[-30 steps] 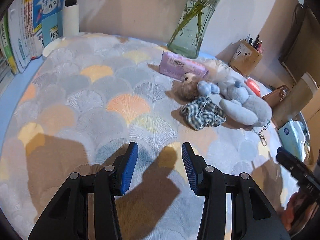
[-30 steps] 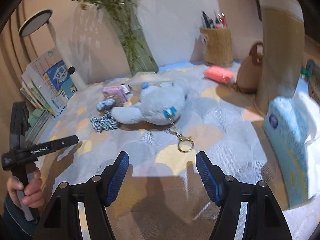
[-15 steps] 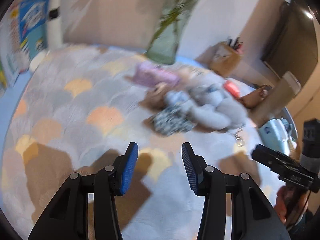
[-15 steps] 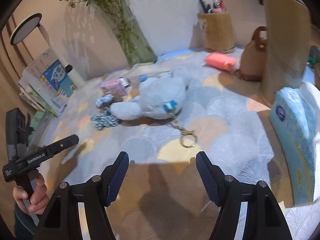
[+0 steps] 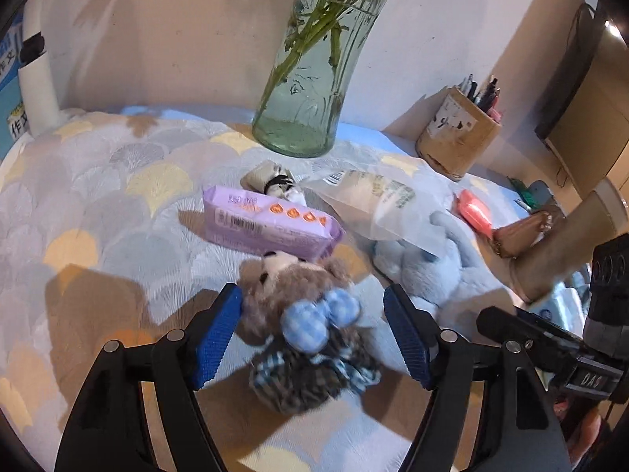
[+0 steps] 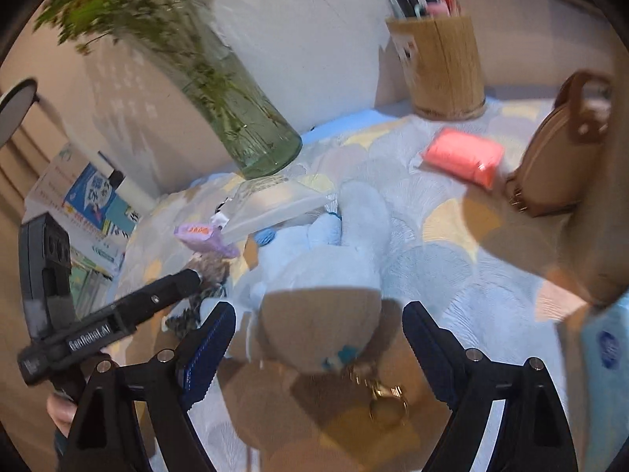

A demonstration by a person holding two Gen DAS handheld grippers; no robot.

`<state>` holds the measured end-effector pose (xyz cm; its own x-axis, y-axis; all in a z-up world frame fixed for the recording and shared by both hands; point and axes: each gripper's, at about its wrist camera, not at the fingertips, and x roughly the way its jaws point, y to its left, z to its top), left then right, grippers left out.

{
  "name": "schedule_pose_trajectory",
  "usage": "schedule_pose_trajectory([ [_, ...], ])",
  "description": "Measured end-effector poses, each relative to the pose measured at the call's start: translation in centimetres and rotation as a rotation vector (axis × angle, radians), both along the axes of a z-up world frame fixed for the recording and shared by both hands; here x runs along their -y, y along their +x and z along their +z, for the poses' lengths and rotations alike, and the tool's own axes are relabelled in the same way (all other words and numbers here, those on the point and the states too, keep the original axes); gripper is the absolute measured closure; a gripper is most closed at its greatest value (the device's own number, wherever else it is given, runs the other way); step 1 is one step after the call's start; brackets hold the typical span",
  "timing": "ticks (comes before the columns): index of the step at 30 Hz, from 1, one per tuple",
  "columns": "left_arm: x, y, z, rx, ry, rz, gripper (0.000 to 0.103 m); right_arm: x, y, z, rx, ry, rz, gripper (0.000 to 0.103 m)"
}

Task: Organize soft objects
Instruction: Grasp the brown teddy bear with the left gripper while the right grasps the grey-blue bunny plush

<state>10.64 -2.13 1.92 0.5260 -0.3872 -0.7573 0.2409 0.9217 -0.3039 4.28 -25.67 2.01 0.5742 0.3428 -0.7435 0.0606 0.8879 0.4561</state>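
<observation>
The left gripper (image 5: pixel 312 332) is seen spread wide, with the small brown bear (image 5: pixel 298 306) lying between its blue pads (image 5: pixel 218 332); whether the left pad touches its fur cannot be told. A purple tissue pack (image 5: pixel 271 224) is placed just behind the bear, and a glass vase (image 5: pixel 310 90) farther back. To the right, the pale blue plush (image 6: pixel 326 271) is framed by the right gripper (image 6: pixel 318 348), whose jaws are likewise held wide and apart from it. A pink packet (image 6: pixel 464 157) and a pen holder (image 6: pixel 440 63) are seen beyond
</observation>
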Motion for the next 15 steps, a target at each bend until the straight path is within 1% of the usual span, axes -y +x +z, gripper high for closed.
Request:
schedule_pose_trajectory([
  [2, -0.3, 0.4, -0.7, -0.022, -0.042, -0.009, 0.032, 0.2, 0.7, -0.6, 0.008, 0.035, -0.003, 0.017],
  [4, -1.1, 0.5, -1.6, -0.026, -0.096, 0.005, 0.037, 0.2, 1.0, -1.1, 0.024, 0.043, 0.006, 0.018],
  [5, -1.5, 0.4, -1.8, -0.01, -0.107, 0.01, 0.043, 0.1, 1.1, -1.3, 0.027, 0.04, 0.008, 0.023],
  [6, -1.7, 0.2, -1.8, 0.002, -0.107, 0.018, 0.047, 0.0, 0.9, -1.8, 0.031, 0.036, 0.011, 0.027],
  [7, -1.8, 0.2, -1.7, 0.006, -0.113, 0.017, 0.05, 0.0, 0.9, -1.9, 0.038, 0.038, 0.009, 0.035],
  [8, -1.8, 0.1, -1.6, 0.015, -0.112, 0.014, 0.055, 0.1, 0.8, -1.8, 0.047, 0.051, 0.012, 0.042],
  [9, -1.6, 0.1, -1.6, 0.017, -0.103, 0.012, 0.06, 0.2, 0.8, -1.7, 0.06, 0.06, 0.015, 0.042],
  [10, -1.4, 0.0, -1.6, 0.023, -0.091, 0.005, 0.061, 0.2, 0.7, -1.7, 0.065, 0.058, 0.01, 0.042],
  [14, -1.2, -0.9, -0.6, 0.094, -0.077, 0.006, 0.062, -0.4, 0.3, -1.1, 0.101, 0.024, 0.011, 0.043],
  [15, -1.3, -1.0, -0.4, 0.099, -0.072, 0.005, 0.062, -0.5, 0.1, -0.9, 0.109, 0.014, 0.013, 0.043],
])
